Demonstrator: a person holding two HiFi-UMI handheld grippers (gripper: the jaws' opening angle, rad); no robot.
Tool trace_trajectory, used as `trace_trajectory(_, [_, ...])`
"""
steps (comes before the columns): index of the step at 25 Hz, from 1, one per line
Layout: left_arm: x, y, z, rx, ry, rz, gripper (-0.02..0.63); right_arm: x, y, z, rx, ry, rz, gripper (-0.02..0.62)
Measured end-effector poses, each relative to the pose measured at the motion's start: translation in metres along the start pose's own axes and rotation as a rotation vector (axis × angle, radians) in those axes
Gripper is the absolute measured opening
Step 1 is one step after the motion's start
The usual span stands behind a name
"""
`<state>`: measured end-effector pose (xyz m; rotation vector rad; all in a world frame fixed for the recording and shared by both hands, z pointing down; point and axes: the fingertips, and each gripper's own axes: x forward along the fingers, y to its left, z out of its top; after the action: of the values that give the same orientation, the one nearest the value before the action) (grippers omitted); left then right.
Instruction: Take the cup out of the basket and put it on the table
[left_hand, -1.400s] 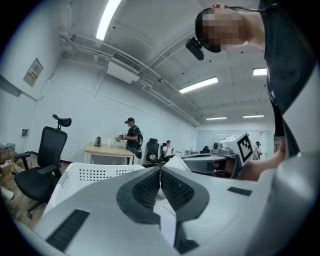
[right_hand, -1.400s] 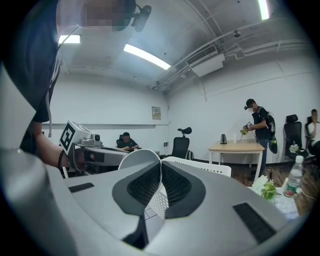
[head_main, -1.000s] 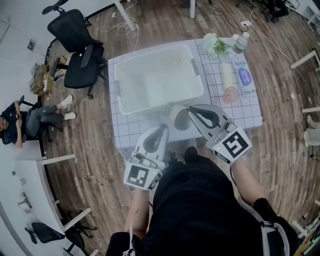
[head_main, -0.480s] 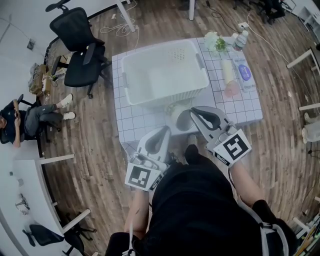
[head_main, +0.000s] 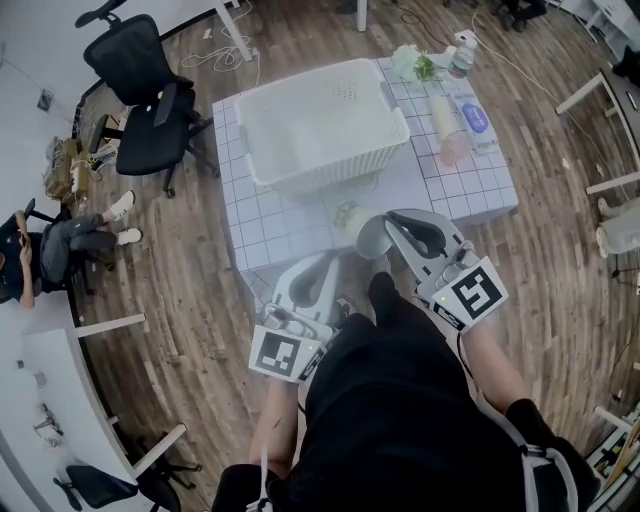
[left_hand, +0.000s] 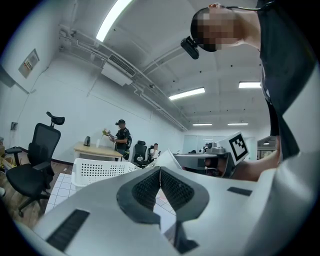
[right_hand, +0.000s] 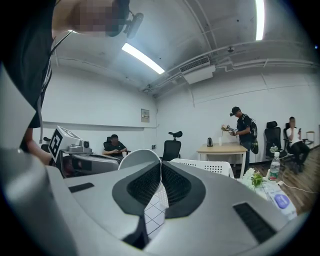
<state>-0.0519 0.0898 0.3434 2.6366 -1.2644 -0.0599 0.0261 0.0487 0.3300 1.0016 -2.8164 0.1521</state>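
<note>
By the table (head_main: 262, 232), the right tool (head_main: 388, 222) is pinching a white cup (head_main: 368, 238) at its rim. The left tool (head_main: 329, 262) is hovering empty, pressed together.

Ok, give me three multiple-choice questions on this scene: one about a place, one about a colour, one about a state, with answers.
1. Where is the cup?
A) inside the basket
B) in the right gripper, outside the basket
C) on the floor

2. What colour is the basket?
A) white
B) red
C) black

3. How is the left gripper?
A) shut, empty
B) shut on the cup
C) wide open

Answers:
1 B: the right gripper pinches the cup's rim in front of the basket.
2 A: its perforated walls are white.
3 A: its jaws meet with nothing between.
</note>
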Motion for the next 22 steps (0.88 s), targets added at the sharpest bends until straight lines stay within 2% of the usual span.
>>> trace_trajectory(9, [-0.027,-0.009,-0.003,-0.002,0.006,-0.024,0.011,-0.019,0.028,-0.003,0.005,-0.015,-0.021,0.028])
trace_trajectory(17, [-0.024,-0.013,0.003,0.013,-0.006,0.044,0.011,-0.034,0.022,0.004,0.003,-0.043,0.023,0.026])
trace_trajectory(22, [-0.018,-0.024,0.000,0.027,0.005,0.063,0.011,-0.044,0.017,-0.003,-0.016,-0.016,0.035,0.025])
